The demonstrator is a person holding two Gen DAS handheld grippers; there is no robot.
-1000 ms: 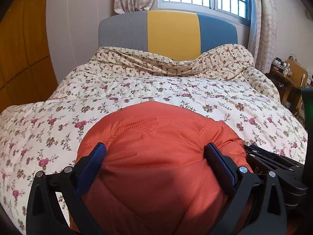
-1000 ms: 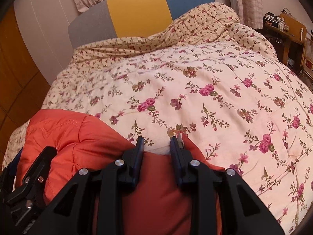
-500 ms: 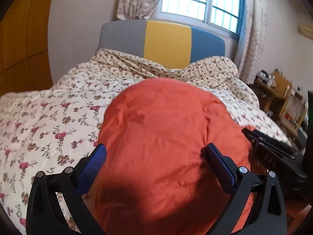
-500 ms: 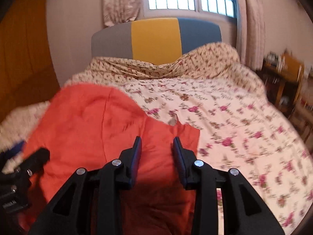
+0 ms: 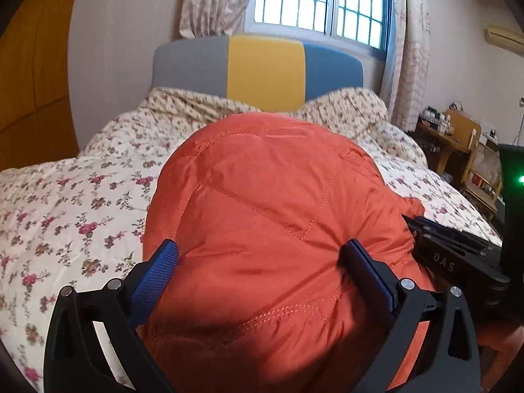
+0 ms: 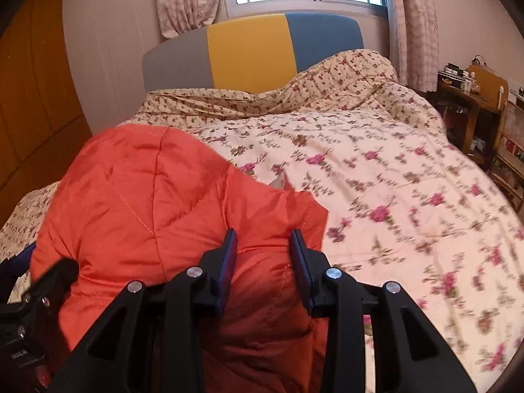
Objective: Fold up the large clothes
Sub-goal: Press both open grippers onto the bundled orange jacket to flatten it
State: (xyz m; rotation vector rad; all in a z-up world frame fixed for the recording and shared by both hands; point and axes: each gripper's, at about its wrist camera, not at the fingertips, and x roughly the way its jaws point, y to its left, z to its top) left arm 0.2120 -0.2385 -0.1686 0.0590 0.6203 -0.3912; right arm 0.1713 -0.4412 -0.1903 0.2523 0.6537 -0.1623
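The bed (image 5: 65,216) fills most of what I see, covered by a cream quilt (image 6: 376,177) printed with small pink flowers, rumpled into a ridge along the head end. Behind it stands a headboard (image 5: 265,65) in three panels, grey, yellow and blue, and above that a barred window (image 5: 314,3) with pale curtains to either side. A wooden wardrobe (image 5: 29,75) runs along the wall on my left, and a cluttered wooden desk (image 6: 471,91) sits past the right edge of the bed.

The orange padded jacket (image 5: 268,216) is bunched up in a big rounded heap at the near edge of the bed, toward its left side, with quilted stitch lines across it. A fold of it hangs in front of both my cameras.

My left gripper (image 5: 262,262) has its jaws spread wide, and a thick puff of the jacket bulges between them, pressing against both blue pads. I hold it there.

My right gripper (image 6: 263,255) sits just to the right of the left one, at the jacket's right edge. Its jaws have just been opening and now stand at a moderate gap with a fold of the orange cloth between them; the pads lie close along the cloth, but I cannot tell whether they press on it.
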